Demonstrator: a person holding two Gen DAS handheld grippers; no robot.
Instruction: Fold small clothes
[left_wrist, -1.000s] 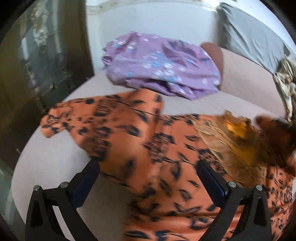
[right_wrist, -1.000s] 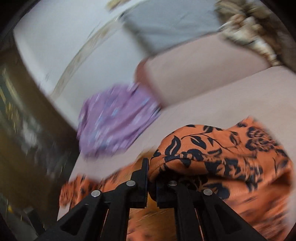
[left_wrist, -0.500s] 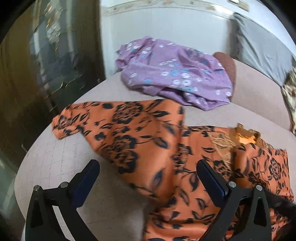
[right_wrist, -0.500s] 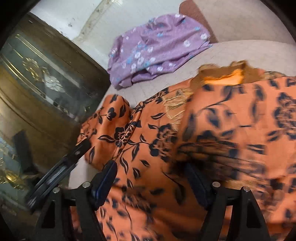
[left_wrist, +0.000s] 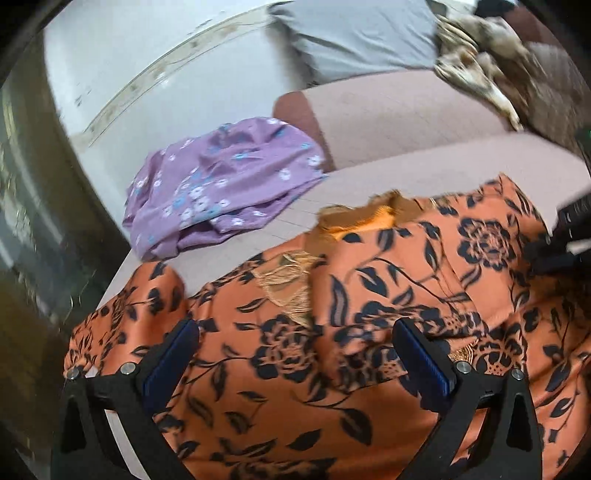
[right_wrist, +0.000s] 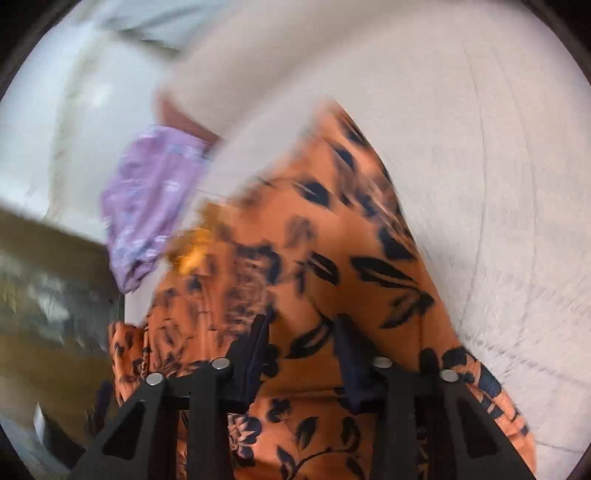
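At the far left of the left wrist view a dark glass-fronted cabinet (left_wrist: 33, 206) is seen, and beside it, on the pale pink bed surface (left_wrist: 424, 173), a crumpled purple floral garment (left_wrist: 221, 184) is left well apart from the work, presumably set aside for its own turn. In front of it the orange floral garment (left_wrist: 303, 369) is spread across the bed, one sleeve trailing to the left and its yellow-lined neckline (left_wrist: 365, 221) turned toward the back. The left gripper (left_wrist: 295, 354) is held above the middle of this garment with its jaws spread wide and nothing between them, probably so a fresh fold line can be picked. Further right, part of the cloth is laid over the rest (a first fold, by the look of it). Beyond it, a grey pillow (left_wrist: 354, 37) and a patterned cloth (left_wrist: 476, 55) are seen at the head.

In the blurred right wrist view the right gripper (right_wrist: 303, 354) is set over the orange floral garment (right_wrist: 332, 236) with its jaws partly parted; fabric lies between them, but whether it is actually pinched cannot be told.
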